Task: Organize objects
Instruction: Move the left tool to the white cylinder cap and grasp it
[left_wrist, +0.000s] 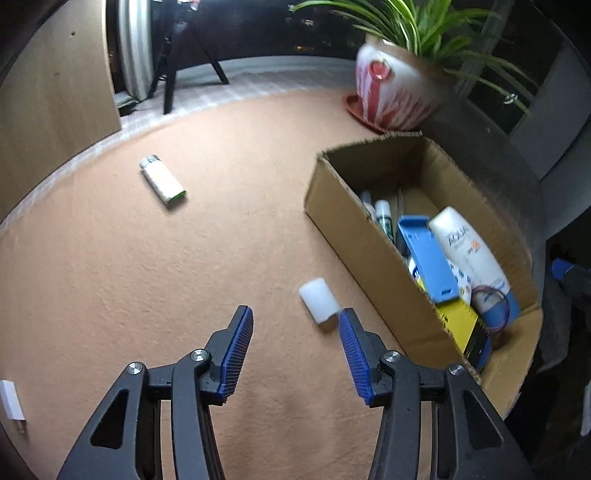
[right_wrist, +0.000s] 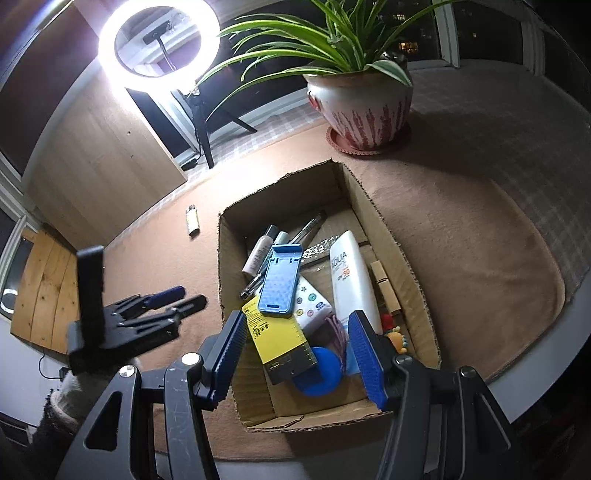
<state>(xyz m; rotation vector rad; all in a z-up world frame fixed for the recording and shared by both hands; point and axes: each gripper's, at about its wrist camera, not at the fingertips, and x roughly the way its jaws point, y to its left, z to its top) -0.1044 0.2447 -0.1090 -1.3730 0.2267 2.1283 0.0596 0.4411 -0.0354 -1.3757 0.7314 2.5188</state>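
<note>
My left gripper (left_wrist: 295, 325) hangs over the tan mat with its jaws spread wide and nothing between them. My right gripper (right_wrist: 295, 332) is likewise wide open and empty, poised above the near end of the cardboard box (right_wrist: 391, 243).

Taking the box as my landmark: the white block (left_wrist: 318, 301) lies on the mat just outside its near long wall, and just ahead of my left gripper's right-hand finger. The lighter (left_wrist: 161, 178) lies on the mat well apart from the box, on the same side but toward the mat's far edge.

I judge the white block to be light and somewhat soft, perhaps foam or wax, though I cannot tell which. I would close across its shorter width, squarely at the middle, so it does not pivot. The lighter looks rigid, light and smooth-sided, so it may slip; I would pinch its flat faces mid-body, away from the metal cap.

The left wrist view alone shows the white block. The right wrist view alone looks straight down into the box, where a blue phone stand (right_wrist: 279, 284), a sunscreen tube (right_wrist: 351, 280) and pens lie crowded, and it shows my left gripper (right_wrist: 186, 299) from the side.
</note>
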